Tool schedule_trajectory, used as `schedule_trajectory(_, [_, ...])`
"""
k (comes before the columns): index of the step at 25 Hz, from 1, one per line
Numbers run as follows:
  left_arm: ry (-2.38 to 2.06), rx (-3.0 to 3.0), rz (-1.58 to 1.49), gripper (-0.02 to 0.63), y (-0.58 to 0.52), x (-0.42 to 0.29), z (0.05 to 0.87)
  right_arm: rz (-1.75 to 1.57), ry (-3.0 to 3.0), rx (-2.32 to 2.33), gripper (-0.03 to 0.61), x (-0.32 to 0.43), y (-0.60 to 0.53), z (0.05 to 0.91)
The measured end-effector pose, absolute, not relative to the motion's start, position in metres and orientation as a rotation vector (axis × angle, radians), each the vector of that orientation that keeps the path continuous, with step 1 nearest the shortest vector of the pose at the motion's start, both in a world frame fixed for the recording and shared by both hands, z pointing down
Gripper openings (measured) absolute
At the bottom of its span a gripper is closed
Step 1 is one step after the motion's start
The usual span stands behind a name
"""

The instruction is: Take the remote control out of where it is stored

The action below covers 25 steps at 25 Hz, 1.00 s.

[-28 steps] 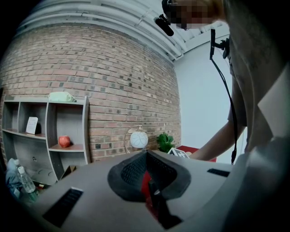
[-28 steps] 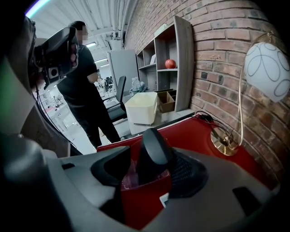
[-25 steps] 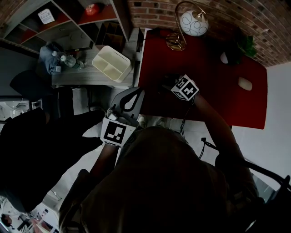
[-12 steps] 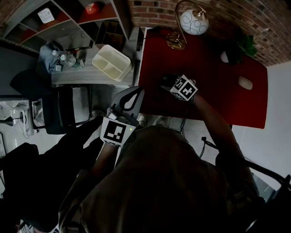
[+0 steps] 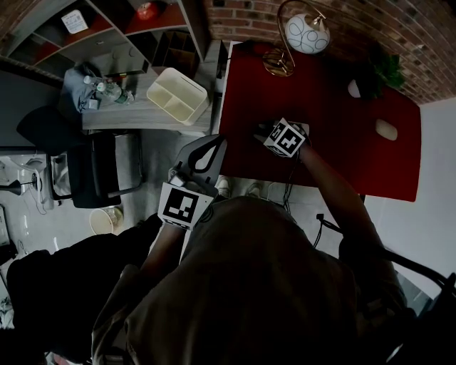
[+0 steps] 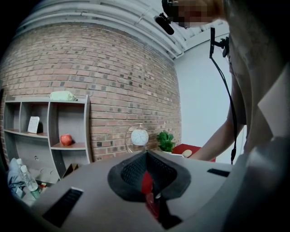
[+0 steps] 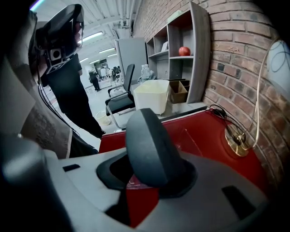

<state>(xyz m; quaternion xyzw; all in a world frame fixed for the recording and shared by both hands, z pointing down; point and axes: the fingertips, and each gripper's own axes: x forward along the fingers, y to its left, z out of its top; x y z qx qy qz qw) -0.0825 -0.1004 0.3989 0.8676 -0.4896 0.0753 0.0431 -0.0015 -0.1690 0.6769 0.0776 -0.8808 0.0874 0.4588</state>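
Observation:
In the right gripper view a dark grey, rounded oblong thing, which I take for the remote control (image 7: pixel 152 140), stands up out of the jaw hollow above the red table (image 7: pixel 213 136). The jaws have just been closing and now press on it. From the head view, my right gripper (image 5: pixel 262 132) reaches down onto the red table (image 5: pixel 328 121), and its marker cube hides most of the remote. My left gripper (image 5: pixel 218 141) hangs off the table's left edge, pointing roughly level, shut and holding nothing. Its jaws (image 6: pixel 146 158) meet in a seam.
A lamp with a white globe (image 5: pixel 306 34) and a gold base stands at the table's back. A cream bin (image 5: pixel 177 98) sits on the grey side desk beside a shelf unit holding an apple (image 5: pixel 146 11). An office chair (image 5: pixel 92 171) and a person in black (image 5: pixel 64 285) are at the left.
My right gripper has sunk a little toward the table and rolled slightly. The person in black has moved toward the lower left, uncovering the office chair. My left gripper has not moved.

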Motion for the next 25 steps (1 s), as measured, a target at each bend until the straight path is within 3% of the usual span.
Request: schedule_trajectory(25, [-1.493, 2.66, 0.226, 0.011, -0.099, -0.085, 0.398, 0.228, -2.225, 0.27, 0.114, -0.005, -0.176, 0.649])
